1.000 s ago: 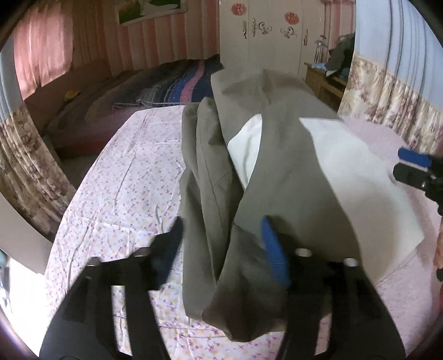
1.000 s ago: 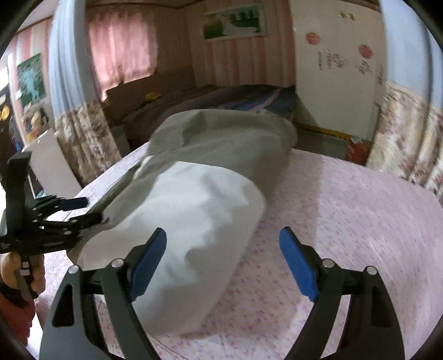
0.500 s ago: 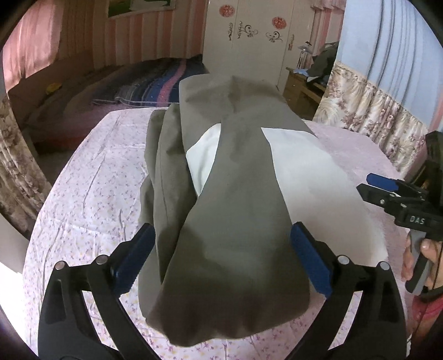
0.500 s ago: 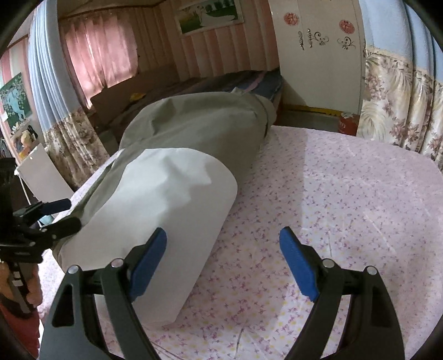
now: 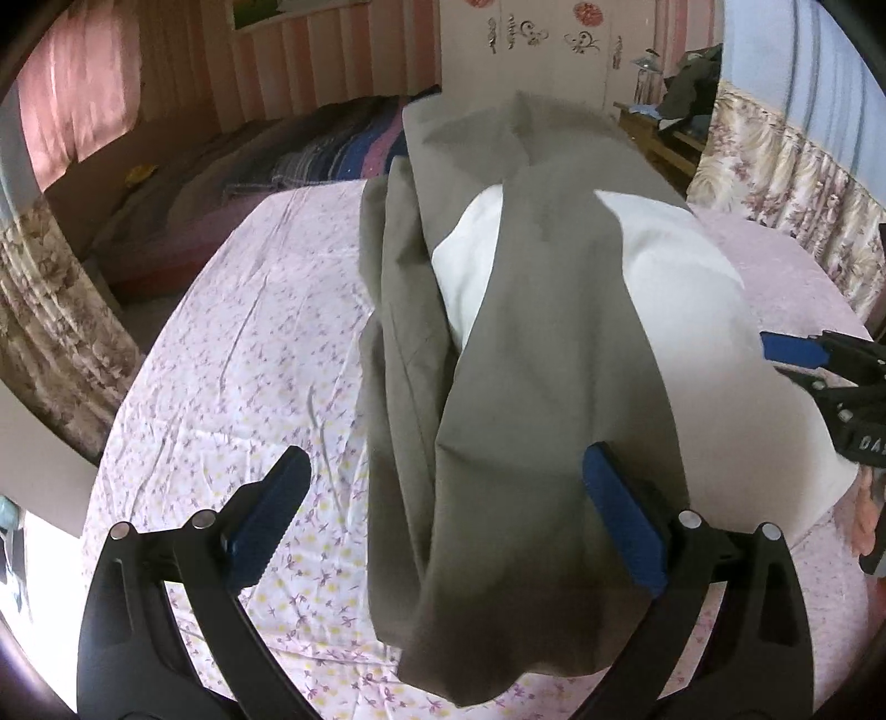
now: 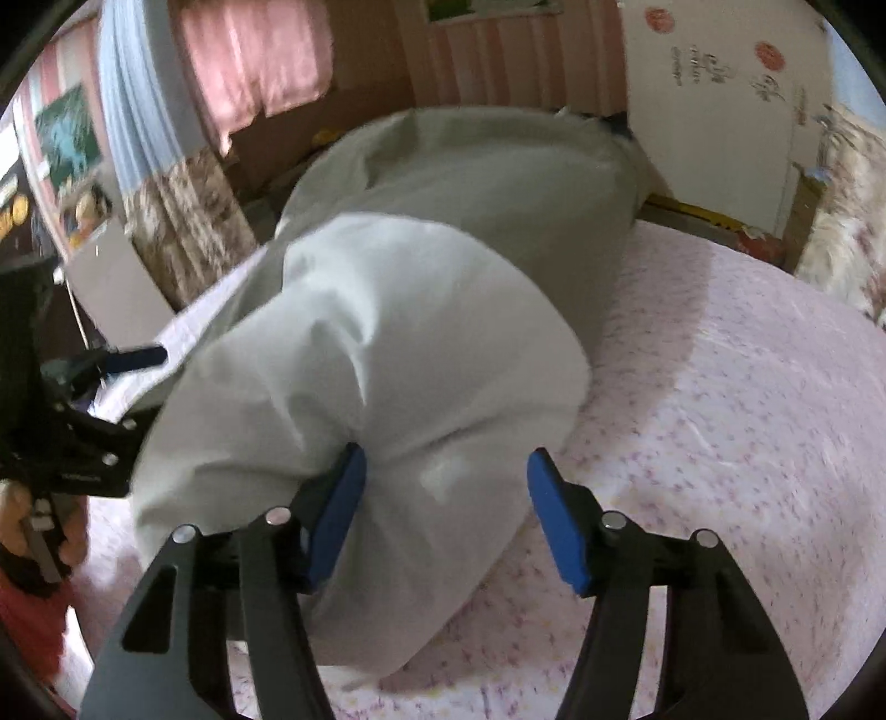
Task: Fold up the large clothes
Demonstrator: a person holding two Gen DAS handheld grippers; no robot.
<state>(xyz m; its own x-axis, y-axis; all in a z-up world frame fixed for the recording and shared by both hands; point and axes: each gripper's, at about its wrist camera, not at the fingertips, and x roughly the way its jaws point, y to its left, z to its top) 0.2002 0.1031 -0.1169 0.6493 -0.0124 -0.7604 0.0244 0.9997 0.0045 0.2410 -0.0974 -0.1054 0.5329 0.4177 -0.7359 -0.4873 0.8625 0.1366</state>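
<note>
A large olive-grey garment (image 5: 515, 354) with a white lining (image 5: 692, 310) lies lengthwise on the flowered bed sheet (image 5: 249, 360). Its near olive end bunches between the fingers of my left gripper (image 5: 443, 515), which is open and above it. In the right wrist view the white lined part (image 6: 354, 354) bulges up, with the grey part (image 6: 498, 188) behind. My right gripper (image 6: 446, 515) is open, its jaws either side of the white fold's near edge. Each gripper shows in the other's view: the right one (image 5: 830, 376) and the left one (image 6: 99, 404).
The bed sheet (image 6: 720, 387) spreads to the right of the garment. A second bed with a striped blanket (image 5: 332, 149) stands beyond. A white wardrobe (image 5: 531, 50), a wooden desk (image 5: 664, 138) and floral curtains (image 5: 786, 183) line the far side.
My right gripper has moved forward onto the white fold, which now bulges between its jaws. My left gripper has shifted closer over the olive end. Both stay open.
</note>
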